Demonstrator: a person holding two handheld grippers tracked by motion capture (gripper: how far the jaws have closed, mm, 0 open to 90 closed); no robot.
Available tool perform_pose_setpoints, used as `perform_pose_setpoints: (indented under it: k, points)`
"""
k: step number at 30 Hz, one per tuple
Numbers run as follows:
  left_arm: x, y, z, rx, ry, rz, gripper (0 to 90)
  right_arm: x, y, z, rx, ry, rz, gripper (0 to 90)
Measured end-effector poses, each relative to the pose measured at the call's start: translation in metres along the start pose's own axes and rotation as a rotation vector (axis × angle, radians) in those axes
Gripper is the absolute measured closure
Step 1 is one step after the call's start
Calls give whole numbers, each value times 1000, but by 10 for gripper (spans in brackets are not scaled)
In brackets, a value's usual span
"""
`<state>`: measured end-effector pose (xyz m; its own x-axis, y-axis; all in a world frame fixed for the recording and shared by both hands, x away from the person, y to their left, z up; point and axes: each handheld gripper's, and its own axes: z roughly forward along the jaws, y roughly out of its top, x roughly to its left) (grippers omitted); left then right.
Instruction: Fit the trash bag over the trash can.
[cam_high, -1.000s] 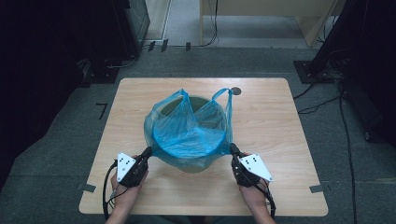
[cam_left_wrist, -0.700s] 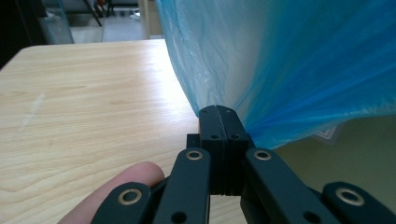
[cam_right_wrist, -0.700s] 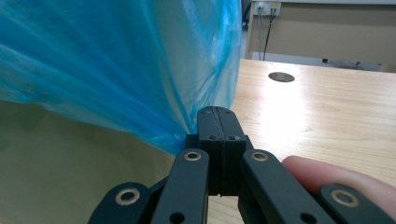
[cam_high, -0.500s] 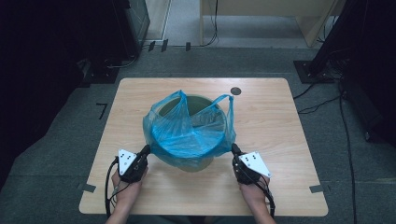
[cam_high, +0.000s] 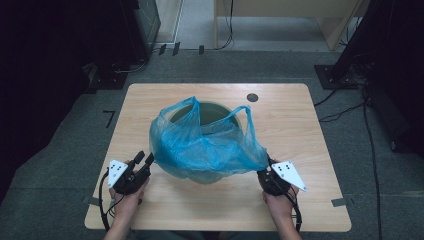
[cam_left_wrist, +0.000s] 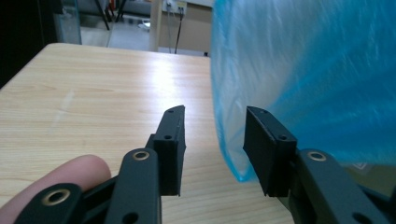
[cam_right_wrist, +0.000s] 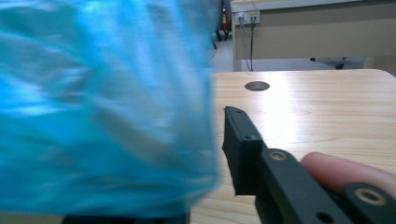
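A wooden table (cam_high: 310, 130) carries a round green bin (cam_high: 207, 111) set a little back of its middle, and a thin blue plastic bag (cam_high: 205, 145) is draped in and over the bin's mouth, bulging toward the table's near edge; one loop handle (cam_high: 248, 125) stands up on the right side of the bag. Near the far edge, right of centre, there is a small dark round hole (cam_high: 252, 97) in the tabletop.

The left gripper (cam_high: 145, 162) sits close to the near-left corner, held in the person's left hand (cam_high: 125, 197); its jaws stand spread apart, with the bag's lower edge just in front of the right-hand jaw in the left gripper view — whether the film touches it I cannot tell; nothing is pinched between them.

The right gripper (cam_high: 265, 167) is toward the near-right side, in the right hand (cam_high: 277, 202); a corner of the bag is drawn out to a point that runs right to its tip — it looks pinched there. In the right gripper view the blurred blue film hides one jaw; the other stands clear beside it.
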<state>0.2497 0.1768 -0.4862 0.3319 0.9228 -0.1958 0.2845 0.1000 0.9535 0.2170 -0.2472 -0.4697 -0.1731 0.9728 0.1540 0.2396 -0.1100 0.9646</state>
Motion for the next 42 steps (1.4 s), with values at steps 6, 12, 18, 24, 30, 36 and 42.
perform_pose_setpoints:
  k: [6, 12, 18, 24, 30, 36, 42]
  points:
    - [11, 20, -16, -87, 18, -59, 536, -17, -2, 0, 14, -26, 21, 745]
    - [-11, 46, -24, -164, -69, -51, 517, -30, -1, 0, 14, -45, 70, 735]
    - [-39, 75, -22, -214, -180, -57, 403, -33, 5, -3, -6, -53, 92, 738]
    - [-63, 89, -6, -141, -211, 2, 266, -29, 11, -7, -28, -45, 74, 737]
    - [-67, 80, -1, -90, -235, 23, 516, -19, 30, -15, -86, -2, 78, 730]
    - [-66, 78, -3, -113, -226, 36, 679, -8, 53, -18, -141, 87, 106, 666]
    - [-65, 78, -5, -135, -225, 45, 716, 3, 68, -3, -107, 212, 169, 535]
